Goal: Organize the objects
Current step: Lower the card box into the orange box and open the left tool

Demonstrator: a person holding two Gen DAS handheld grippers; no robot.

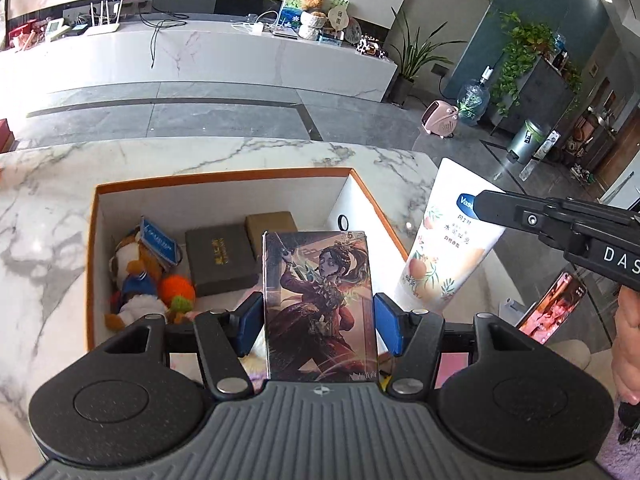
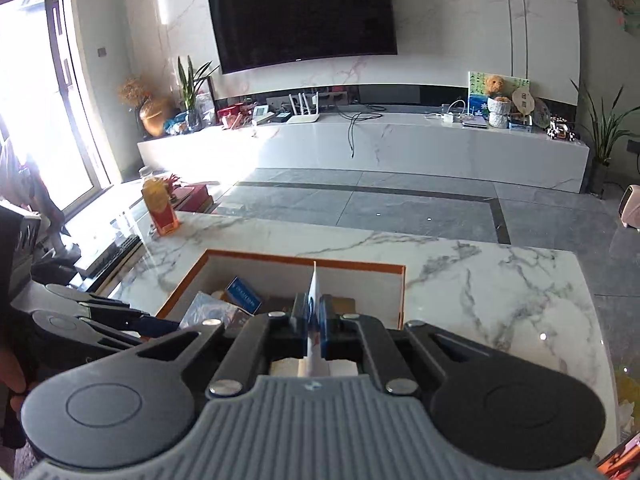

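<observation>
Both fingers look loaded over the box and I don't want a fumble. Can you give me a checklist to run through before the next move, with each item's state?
1. Left gripper holds the card pack between its pads: ok.
2. Right gripper pinches the lotion tube at its flat end: ok.
3. Box open, no lid in the way: ok.
4. Free floor in the box for the pack: cannot tell; plush toy, dark case and brown case fill much of it.
5. Tube clear of the box rim: ok, it hangs outside the box's right wall.
6. Phone out of the path: cannot tell.
</observation>
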